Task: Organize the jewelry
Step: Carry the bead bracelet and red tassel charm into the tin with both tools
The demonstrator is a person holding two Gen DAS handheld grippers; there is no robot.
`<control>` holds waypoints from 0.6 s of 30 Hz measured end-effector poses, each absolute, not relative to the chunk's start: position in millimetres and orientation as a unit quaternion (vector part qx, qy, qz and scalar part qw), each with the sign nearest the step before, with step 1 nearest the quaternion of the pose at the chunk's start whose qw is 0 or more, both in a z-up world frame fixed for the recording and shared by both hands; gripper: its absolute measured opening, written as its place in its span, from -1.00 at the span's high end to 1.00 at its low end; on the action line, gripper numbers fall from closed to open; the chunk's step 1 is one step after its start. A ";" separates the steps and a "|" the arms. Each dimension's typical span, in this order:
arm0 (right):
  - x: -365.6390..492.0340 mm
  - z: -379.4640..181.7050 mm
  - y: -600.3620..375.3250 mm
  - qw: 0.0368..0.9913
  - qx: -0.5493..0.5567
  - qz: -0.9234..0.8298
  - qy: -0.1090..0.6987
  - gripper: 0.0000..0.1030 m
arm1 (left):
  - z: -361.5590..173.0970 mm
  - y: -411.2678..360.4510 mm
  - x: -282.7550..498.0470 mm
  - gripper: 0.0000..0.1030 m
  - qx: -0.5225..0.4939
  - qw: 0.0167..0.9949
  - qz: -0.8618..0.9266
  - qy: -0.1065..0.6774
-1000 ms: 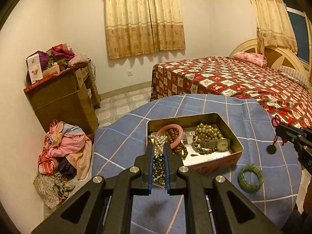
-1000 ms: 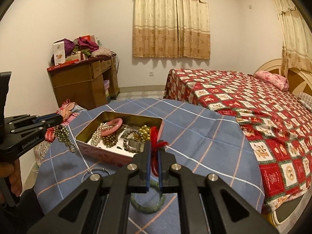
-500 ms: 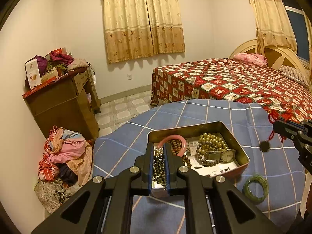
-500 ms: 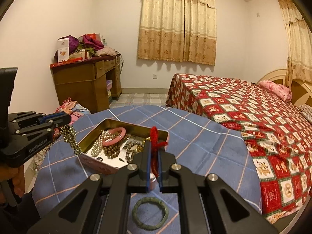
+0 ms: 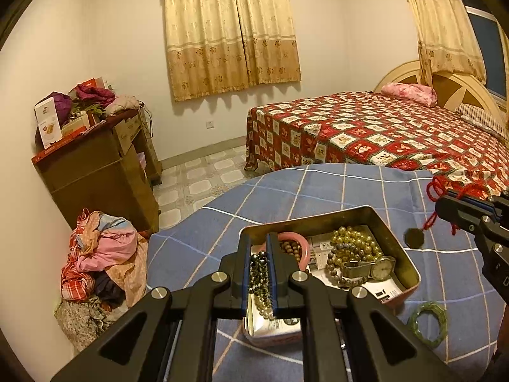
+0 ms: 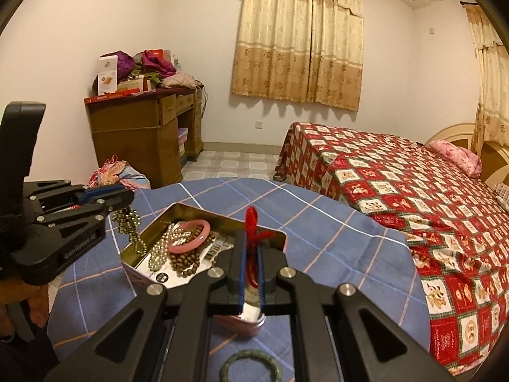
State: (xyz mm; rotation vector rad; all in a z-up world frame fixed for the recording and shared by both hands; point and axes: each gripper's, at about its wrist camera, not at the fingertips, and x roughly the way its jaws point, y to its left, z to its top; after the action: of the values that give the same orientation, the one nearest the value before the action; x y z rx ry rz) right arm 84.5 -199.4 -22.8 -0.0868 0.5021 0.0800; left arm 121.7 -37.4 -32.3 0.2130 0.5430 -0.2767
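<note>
An open metal tin on the blue checked table holds a pink bangle, bead strands and a watch. My left gripper is shut on a dark olive bead string, which hangs over the tin's left end. My right gripper is shut on a red cord with a dark pendant dangling beside the tin's right side. A green bangle lies on the cloth near the tin.
A bed with a red patterned cover stands just behind the table. A wooden desk piled with boxes and clothes is against the left wall, with a heap of clothes on the floor below it.
Both grippers have moved forward towards the tin with their loads. The bead string now hangs over the tin's left end, and the red cord is higher, by its right side.
</note>
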 end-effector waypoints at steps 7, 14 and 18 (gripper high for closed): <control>105.4 -28.5 -195.2 0.965 -0.043 0.035 0.256 0.85 | -39.4 -44.8 141.3 0.83 0.109 0.947 -0.129 0.275; 127.0 -38.4 -195.2 0.962 -0.044 0.025 0.270 0.85 | -50.8 -55.0 155.8 0.83 0.122 0.943 -0.125 0.283; 137.1 -43.7 -192.9 0.959 -0.046 0.021 0.278 0.85 | -59.4 -57.5 162.1 0.83 0.127 0.940 -0.122 0.292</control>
State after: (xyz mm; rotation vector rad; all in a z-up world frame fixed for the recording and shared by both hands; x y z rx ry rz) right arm 137.1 -192.9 -43.7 -0.0929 0.5644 0.0424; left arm 162.1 -57.5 -59.4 0.2595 0.5949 -0.2493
